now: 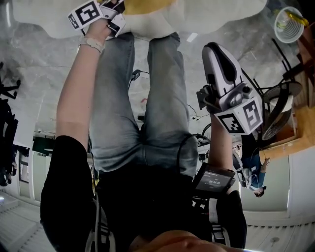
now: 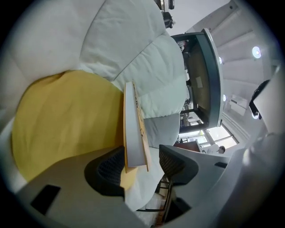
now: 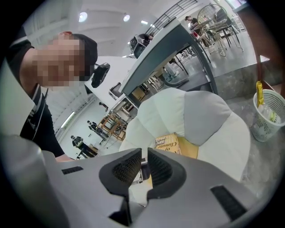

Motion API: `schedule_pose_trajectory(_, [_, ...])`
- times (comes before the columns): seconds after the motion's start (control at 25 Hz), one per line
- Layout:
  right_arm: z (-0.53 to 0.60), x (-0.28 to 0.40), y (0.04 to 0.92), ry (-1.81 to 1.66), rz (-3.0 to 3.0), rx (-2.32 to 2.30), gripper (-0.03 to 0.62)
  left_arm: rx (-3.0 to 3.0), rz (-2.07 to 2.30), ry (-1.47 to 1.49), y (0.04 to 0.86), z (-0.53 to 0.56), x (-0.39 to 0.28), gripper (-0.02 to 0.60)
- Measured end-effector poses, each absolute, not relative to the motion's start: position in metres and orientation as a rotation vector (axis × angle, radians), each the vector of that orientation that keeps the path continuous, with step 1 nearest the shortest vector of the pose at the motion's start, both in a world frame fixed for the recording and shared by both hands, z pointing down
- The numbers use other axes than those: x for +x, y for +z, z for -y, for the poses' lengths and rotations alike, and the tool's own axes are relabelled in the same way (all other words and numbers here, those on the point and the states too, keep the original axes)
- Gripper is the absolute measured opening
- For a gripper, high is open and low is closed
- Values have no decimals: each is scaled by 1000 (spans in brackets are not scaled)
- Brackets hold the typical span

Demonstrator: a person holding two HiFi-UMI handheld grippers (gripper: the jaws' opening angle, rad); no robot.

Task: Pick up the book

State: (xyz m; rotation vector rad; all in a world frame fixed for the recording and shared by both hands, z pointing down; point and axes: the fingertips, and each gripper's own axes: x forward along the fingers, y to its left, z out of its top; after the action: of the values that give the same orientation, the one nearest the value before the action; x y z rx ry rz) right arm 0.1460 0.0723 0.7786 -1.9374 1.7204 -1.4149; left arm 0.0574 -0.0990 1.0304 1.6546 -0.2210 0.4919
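The book (image 2: 133, 129) stands edge-on in the left gripper view, with white pages and a tan cover, against a yellow cushion (image 2: 62, 120) on a white padded seat (image 2: 147, 67). My left gripper (image 2: 138, 167) is open around the book's lower end; the book touches the left pad and a gap shows on the right side. In the head view that gripper (image 1: 115, 10) reaches into the seat (image 1: 197, 15) at the top. My right gripper (image 3: 143, 167) is shut on nothing, held back from the seat, and looks at the book (image 3: 168, 143) from a distance. The head view shows it (image 1: 216, 49) mid-right.
A white mesh waste basket (image 1: 289, 23) with a yellow item stands right of the seat, also in the right gripper view (image 3: 269, 113). A floor fan (image 1: 278, 110) and wooden furniture (image 1: 300, 128) are at the right. The person's legs (image 1: 142, 98) stand before the seat on a grey floor.
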Motion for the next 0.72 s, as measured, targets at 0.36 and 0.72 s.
schedule_pose_trajectory(0.36, [-100,170,772,-1388,-1674,-1927,49,1684,202,483,1010,78,89,212])
schedule_pose_trajectory(0.72, [-118,191,780,-1384,-1639,-1923,49,1694,216,513,1019,67,121,212])
